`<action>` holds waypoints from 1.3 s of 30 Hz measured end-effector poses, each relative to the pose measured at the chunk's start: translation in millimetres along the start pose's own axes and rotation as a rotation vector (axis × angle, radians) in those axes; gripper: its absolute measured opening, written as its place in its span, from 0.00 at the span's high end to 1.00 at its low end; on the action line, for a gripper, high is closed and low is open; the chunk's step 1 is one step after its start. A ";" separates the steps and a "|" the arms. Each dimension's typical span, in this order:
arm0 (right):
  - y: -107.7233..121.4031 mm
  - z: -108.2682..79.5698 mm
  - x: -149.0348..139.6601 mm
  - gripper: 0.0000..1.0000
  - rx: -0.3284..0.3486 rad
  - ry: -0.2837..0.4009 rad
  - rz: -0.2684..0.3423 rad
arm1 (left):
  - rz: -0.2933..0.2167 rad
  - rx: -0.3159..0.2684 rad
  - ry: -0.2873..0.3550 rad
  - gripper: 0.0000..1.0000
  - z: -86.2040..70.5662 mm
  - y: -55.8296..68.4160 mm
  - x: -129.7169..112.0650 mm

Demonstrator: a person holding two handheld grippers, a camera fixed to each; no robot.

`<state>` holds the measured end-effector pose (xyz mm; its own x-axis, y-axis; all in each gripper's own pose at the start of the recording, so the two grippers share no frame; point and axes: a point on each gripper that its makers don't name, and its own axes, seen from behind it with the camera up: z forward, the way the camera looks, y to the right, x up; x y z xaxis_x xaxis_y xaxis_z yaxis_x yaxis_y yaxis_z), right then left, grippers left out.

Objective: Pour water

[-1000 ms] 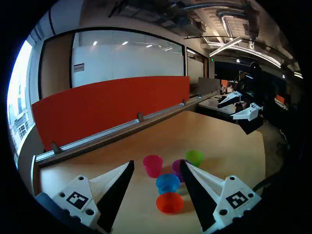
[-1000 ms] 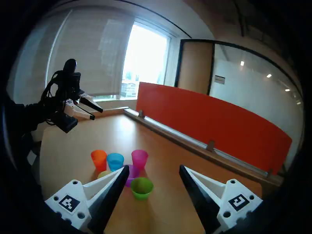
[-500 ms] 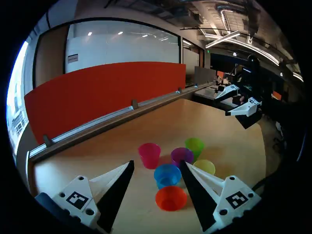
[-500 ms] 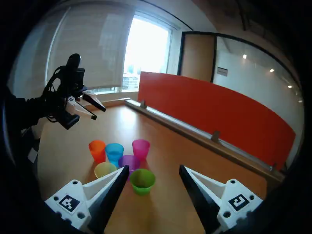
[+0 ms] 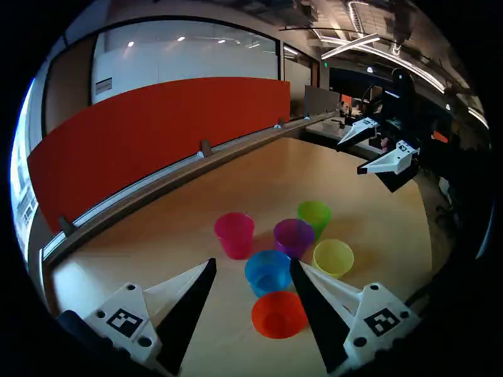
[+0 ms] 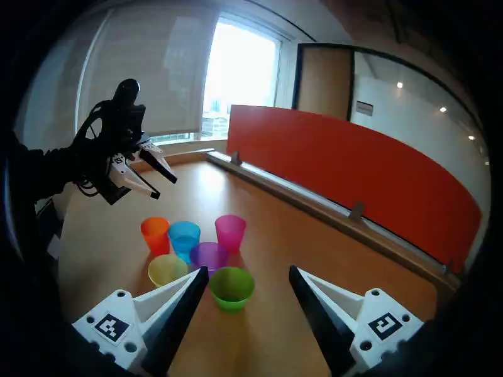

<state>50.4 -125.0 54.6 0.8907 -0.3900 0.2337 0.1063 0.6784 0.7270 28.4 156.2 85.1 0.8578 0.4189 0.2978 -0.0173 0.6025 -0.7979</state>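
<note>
Six small plastic cups stand clustered on the wooden table [image 5: 352, 182]: pink [image 5: 234, 234], purple [image 5: 293, 237], green [image 5: 314, 217], yellow [image 5: 333, 257], blue [image 5: 268, 273] and orange [image 5: 279, 314]. My left gripper [image 5: 251, 264] hovers open above the blue and orange cups, holding nothing. My right gripper [image 6: 248, 270] is open over the green cup [image 6: 232, 288], with purple [image 6: 209, 256], yellow [image 6: 167, 270], blue [image 6: 184, 237], orange [image 6: 155, 234] and pink [image 6: 230, 232] beyond it. Each gripper sees the other held high across the table: the right gripper [image 5: 371, 147], the left gripper [image 6: 154, 176]. The cups' contents cannot be made out.
A long red divider panel [image 5: 138, 132] with a metal rail runs along the table's far side. A bright window [image 6: 242, 81] and blinds stand behind the hand that holds the left gripper. More desks and office gear [image 5: 402, 100] lie past the table's end.
Both cameras have dipped and come closer to the cups. The yellow cup, hidden behind my fingers a second ago, is now in plain sight. Both grippers remain open.
</note>
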 end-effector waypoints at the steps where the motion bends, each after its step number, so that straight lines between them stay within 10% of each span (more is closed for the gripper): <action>1: -0.2 1.3 -1.2 0.00 0.002 -0.001 0.000 | 0.004 -0.003 -0.006 0.14 1.7 0.6 -1.5; 39: 2.2 31.3 -29.9 0.00 0.036 -0.044 0.006 | 0.083 -0.117 -0.198 0.14 56.7 20.9 -37.6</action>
<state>10.1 -131.3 69.4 0.8710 -0.4133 0.2655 0.0843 0.6581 0.7482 -33.3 191.6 86.9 0.7385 0.5955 0.3161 -0.0141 0.4824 -0.8758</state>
